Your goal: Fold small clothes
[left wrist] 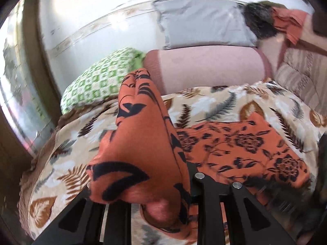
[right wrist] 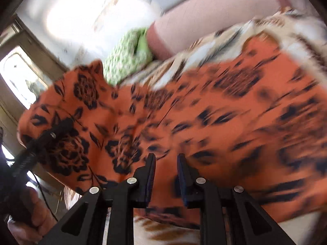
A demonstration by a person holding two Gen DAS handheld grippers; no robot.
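An orange cloth with black flowers (left wrist: 245, 149) lies partly flat on the leaf-print bedspread (left wrist: 214, 102). One part of it is lifted and drapes over my left gripper (left wrist: 165, 163), hiding most of its fingers; the jaws are shut on the cloth. In the right wrist view the same cloth (right wrist: 204, 112) fills the frame, blurred on the right. My right gripper (right wrist: 166, 163) stands under its near edge, its narrow jaws shut on a fold of the fabric. My left gripper (right wrist: 51, 134) shows at the left, holding up the cloth's raised corner.
A green-and-white checked pillow (left wrist: 98, 81), a pink bolster (left wrist: 204, 69) and a grey pillow (left wrist: 200, 24) lie at the head of the bed against a white wall. More clothes (left wrist: 286, 22) are piled at the far right. A window (left wrist: 18, 81) is at the left. A person's hand (right wrist: 30, 220) grips the left handle.
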